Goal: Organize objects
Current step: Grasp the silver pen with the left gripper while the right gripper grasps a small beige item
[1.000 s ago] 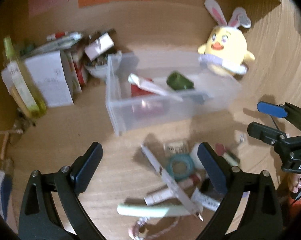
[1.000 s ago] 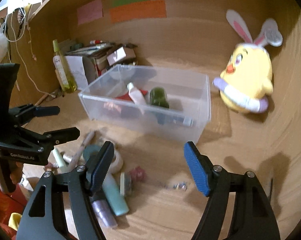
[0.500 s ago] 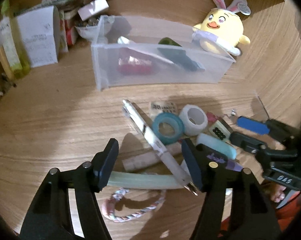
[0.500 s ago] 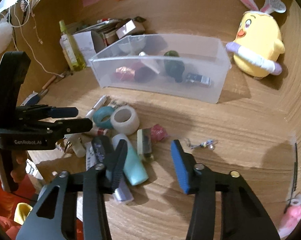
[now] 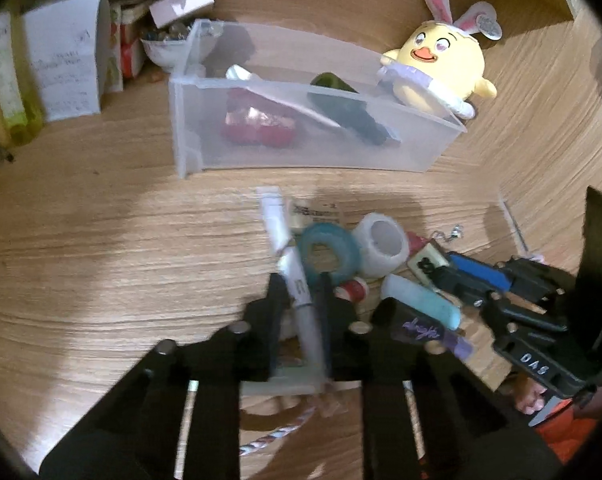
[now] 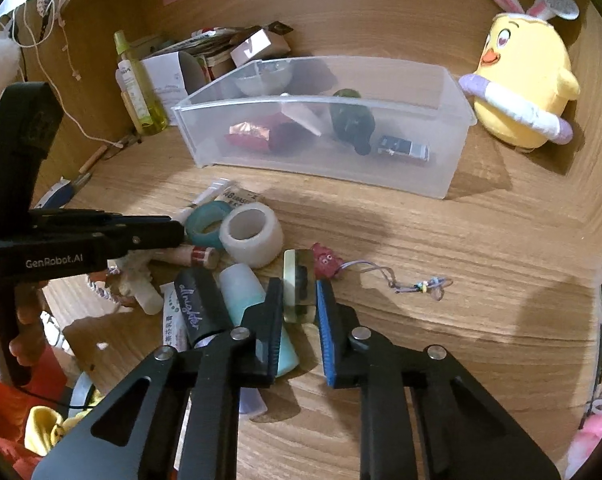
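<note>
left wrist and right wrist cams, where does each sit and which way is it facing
Left wrist: on the left gripper, angled down at the table; its fingers pinch a pen, the right gripper at right.
Right wrist: on the right gripper, angled down; its fingers pinch a pale tile, the left gripper and a hand at left.
Shared: clear bin, yellow chick plush, teal tape roll, white tape roll.

- The left gripper [image 5: 303, 300] is showing black arms with shiny round screws behind its tips.
- The right gripper [image 6: 299, 300] is wearing one blue pad.
- White letters are showing on both black handles.
- Orange clothing is peeking behind them.
</note>
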{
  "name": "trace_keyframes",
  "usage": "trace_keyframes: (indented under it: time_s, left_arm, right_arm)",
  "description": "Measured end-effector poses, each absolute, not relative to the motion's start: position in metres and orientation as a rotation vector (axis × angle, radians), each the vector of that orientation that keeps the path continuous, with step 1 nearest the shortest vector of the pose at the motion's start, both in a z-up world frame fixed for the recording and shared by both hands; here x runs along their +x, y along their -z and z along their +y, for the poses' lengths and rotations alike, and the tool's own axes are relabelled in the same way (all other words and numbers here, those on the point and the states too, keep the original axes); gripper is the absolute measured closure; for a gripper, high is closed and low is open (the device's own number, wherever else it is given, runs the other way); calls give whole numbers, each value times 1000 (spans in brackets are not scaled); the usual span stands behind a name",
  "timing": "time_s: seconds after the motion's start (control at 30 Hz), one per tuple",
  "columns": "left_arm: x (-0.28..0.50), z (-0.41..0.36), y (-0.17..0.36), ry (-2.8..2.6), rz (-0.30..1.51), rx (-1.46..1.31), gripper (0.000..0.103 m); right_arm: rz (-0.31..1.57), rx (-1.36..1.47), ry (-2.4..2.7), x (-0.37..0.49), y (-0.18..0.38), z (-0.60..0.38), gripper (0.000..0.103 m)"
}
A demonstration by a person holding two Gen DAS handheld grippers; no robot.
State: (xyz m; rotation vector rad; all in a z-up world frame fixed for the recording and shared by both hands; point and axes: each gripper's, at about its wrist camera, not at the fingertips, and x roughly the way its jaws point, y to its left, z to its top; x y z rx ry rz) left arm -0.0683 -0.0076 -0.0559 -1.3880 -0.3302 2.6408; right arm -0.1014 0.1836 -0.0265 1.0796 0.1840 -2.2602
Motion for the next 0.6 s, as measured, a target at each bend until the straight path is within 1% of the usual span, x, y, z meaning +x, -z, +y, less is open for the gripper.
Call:
trace_keyframes:
  time_s: [0.27, 0.43, 0.6]
  left_arm:
    - [-55, -17, 48, -2725, -274, -1345, 93]
    - [-45, -23, 32, -2810, -222, -1282, 93]
    - [-44, -29, 15, -2858, -212, -1210, 93]
  right_arm:
    - [160, 1039, 2288, -100, 15, 189, 88]
    - [143, 1003, 2314, -99, 4, 193, 88]
    - [123, 959, 2344, -102, -11, 195, 88]
